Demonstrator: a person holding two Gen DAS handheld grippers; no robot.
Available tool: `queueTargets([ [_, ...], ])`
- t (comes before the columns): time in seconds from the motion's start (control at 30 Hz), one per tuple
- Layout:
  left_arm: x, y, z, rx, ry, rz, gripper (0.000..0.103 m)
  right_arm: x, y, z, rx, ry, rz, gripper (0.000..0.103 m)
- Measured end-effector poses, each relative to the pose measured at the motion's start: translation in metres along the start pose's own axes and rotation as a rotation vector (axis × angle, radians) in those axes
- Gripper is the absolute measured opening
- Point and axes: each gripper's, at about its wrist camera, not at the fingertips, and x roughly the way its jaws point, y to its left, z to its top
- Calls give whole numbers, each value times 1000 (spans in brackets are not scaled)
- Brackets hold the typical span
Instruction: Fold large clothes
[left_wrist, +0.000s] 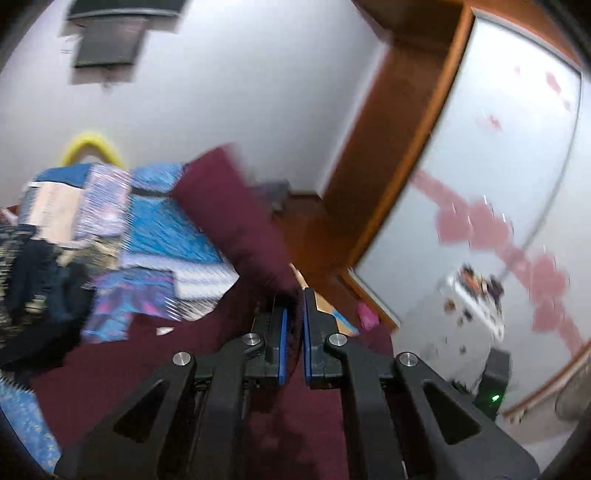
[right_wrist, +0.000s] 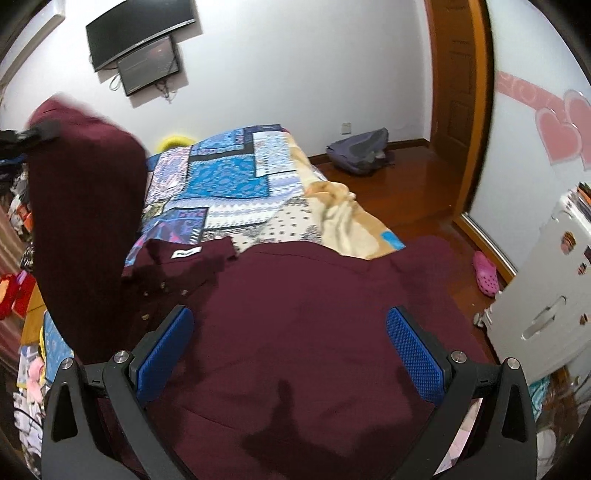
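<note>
A large maroon shirt (right_wrist: 314, 295) lies spread on the bed, its collar and white label (right_wrist: 186, 253) towards the far left. My right gripper (right_wrist: 291, 317) hangs open just above the shirt's middle, with nothing between its blue pads (right_wrist: 413, 354). My left gripper (left_wrist: 294, 295) is shut on the maroon sleeve (left_wrist: 229, 214), which stretches up and away from its jaws. In the right wrist view that left gripper (right_wrist: 40, 131) is high at the far left, and the lifted sleeve (right_wrist: 85, 221) hangs from it as a tall fold. The left wrist view is blurred.
A blue patchwork bedspread (right_wrist: 229, 173) covers the bed beyond the shirt. A grey backpack (right_wrist: 358, 151) and a pink clog (right_wrist: 485, 273) lie on the wooden floor. A white drawer cabinet (right_wrist: 546, 288) stands at right. Clutter lines the bed's left side (right_wrist: 22, 295).
</note>
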Motion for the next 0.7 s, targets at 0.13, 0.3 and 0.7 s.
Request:
queueTargets([
  [0.13,42,-29,-31,13,142,-58,5,-1,-15,-4,31,18,-6,103],
  [0.3,85,-44,-61,82,319,-68,7,1,-27,-11,57,53,1,103],
  [0.7,22,-22,-67,156,205,38,70,22,-28,-30,214,178,185,103],
])
